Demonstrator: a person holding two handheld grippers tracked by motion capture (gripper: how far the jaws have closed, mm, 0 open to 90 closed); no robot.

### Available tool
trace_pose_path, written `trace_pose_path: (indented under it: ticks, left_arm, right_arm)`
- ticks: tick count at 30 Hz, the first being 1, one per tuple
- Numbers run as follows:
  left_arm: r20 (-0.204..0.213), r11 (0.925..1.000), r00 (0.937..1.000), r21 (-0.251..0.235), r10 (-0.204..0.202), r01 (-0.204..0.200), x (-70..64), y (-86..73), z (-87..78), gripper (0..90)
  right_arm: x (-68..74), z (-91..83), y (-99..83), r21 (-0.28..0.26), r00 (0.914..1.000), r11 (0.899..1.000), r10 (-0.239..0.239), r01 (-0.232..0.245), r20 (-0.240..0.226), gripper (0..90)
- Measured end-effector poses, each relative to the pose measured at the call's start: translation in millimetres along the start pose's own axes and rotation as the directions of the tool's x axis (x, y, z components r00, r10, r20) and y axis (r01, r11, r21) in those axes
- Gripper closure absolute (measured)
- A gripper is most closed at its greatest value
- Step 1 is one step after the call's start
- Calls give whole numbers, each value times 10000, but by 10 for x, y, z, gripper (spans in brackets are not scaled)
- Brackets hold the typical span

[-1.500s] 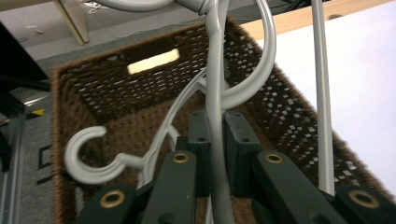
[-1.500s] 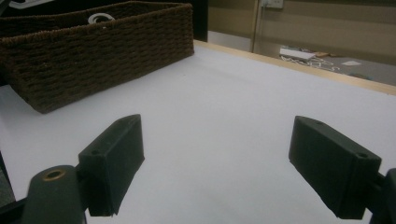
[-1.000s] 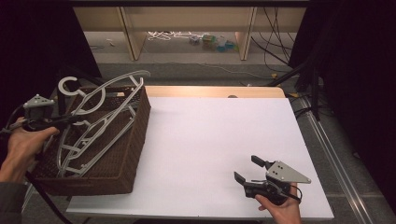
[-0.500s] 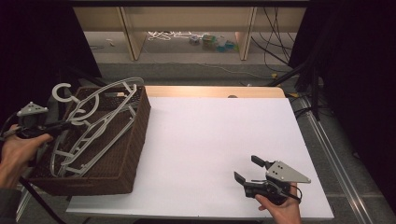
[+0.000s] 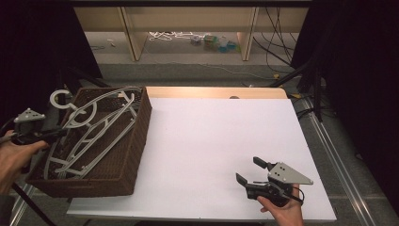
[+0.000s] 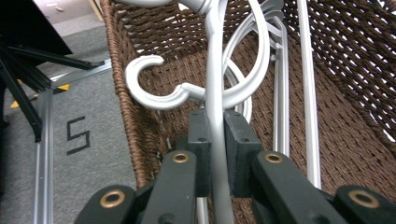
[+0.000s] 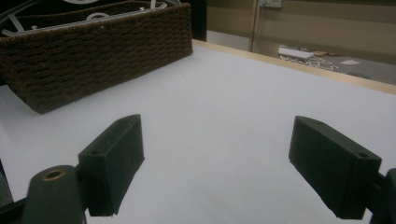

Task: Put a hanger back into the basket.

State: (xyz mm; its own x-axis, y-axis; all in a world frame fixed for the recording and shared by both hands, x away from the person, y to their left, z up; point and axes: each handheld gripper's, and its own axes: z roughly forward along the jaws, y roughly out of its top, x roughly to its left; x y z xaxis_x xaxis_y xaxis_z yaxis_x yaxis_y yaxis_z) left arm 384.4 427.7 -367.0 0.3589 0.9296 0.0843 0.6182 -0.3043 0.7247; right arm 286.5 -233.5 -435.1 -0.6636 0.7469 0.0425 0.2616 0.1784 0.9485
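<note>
At the high view's left edge, the left gripper pinches a white hanger over the basket. At lower right, the right gripper rests spread wide on the table.

A white table carries a brown wicker basket.

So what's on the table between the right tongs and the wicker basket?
Nothing: in the high view, bare white table runs from the right tongs to the basket. The right gripper view agrees.
</note>
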Motion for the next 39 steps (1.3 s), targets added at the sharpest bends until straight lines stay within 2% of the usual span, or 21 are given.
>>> trace_pose_path:
  ticks: [3,4,6,8,11,12,13,15,18,19,20,23,25,27,30,31,32,33,36,37,39]
  left_arm:
    - [57,9999,9999,119,107,-108,-36,3,58,818]
    - [29,9994,10000,333,85,-86,-56,8,96,818]
    - [96,9991,9999,406,80,-84,-75,1,156,818]
    - [1,9972,9997,706,260,-259,-114,-6,222,818]
    - [-11,9989,9999,463,124,-124,-140,-39,304,818]
    - [100,9963,9999,861,-66,57,-140,-46,293,817]
    - [171,9964,9997,830,-188,173,-138,-60,303,817]
    - [157,9964,9997,839,-161,148,-141,-93,328,817]
    - [122,9936,9999,1127,10,-23,-160,-122,389,812]
    - [-7,9949,10000,1009,64,-63,-160,-129,408,811]
    - [-37,9926,10000,1213,60,-55,-157,-122,404,811]
    - [-6,9919,10000,1269,-60,60,-154,-119,421,810]
    - [-40,9943,9999,1061,-112,115,-165,-133,460,805]
    - [-102,9869,9999,1610,118,-100,-155,-114,447,801]
    - [-238,9830,9997,1833,-22,65,-153,-111,454,782]
    - [-225,9833,9997,1813,-121,160,-152,-114,459,746]
    - [-256,9823,9989,1825,-392,432,-156,-113,454,709]
    - [-186,9853,9986,1633,-487,511,-153,-109,440,675]
    - [-245,9923,9988,1159,-419,445,-181,-52,336,649]
    - [-295,9943,9987,968,-412,439,-200,-27,305,626]
    - [-339,9957,9978,707,-573,596,-235,26,245,545]
  right_arm:
    - [6,7,-2,5,10000,10000,-12,12,-30,188]
    - [7,8,-2,7,10000,10000,-15,15,-11,188]
    - [8,3,1,116,10000,9999,-20,20,-9,188]
    - [6,8,-3,71,10000,10000,10,-10,-83,188]
    - [3,9,-5,37,10000,10000,21,-20,-86,188]
    - [4,6,-4,82,10000,10000,20,-19,-79,188]
    - [5,11,-7,23,9999,10000,45,-44,-94,188]
    - [3,23,-9,-112,9999,9999,69,-70,-142,188]
    - [9,22,-8,32,9999,10000,86,-86,-137,188]
    - [5,12,-5,149,10000,9999,0,1,-65,188]
    - [3,11,-4,140,10000,9999,3,-2,-56,188]
    - [0,14,-7,70,10000,10000,-1,1,-51,188]
    - [-4,13,-7,60,10000,10000,13,-12,-47,188]
    - [-3,14,-7,67,10000,10000,-2,2,-48,188]
    - [-3,12,-5,43,10000,10000,16,-16,-38,188]
    - [-4,12,-5,45,10000,10000,16,-16,-40,188]
    - [-4,12,-5,55,10000,10000,21,-20,-56,188]
    - [-4,11,-5,62,10000,10000,15,-15,-63,188]
    - [-7,12,-4,34,10000,10000,10,-10,-43,188]
    - [-6,27,-7,-65,9998,9999,114,-115,-162,187]
    - [-3,16,-3,116,9999,9999,87,-87,-64,187]
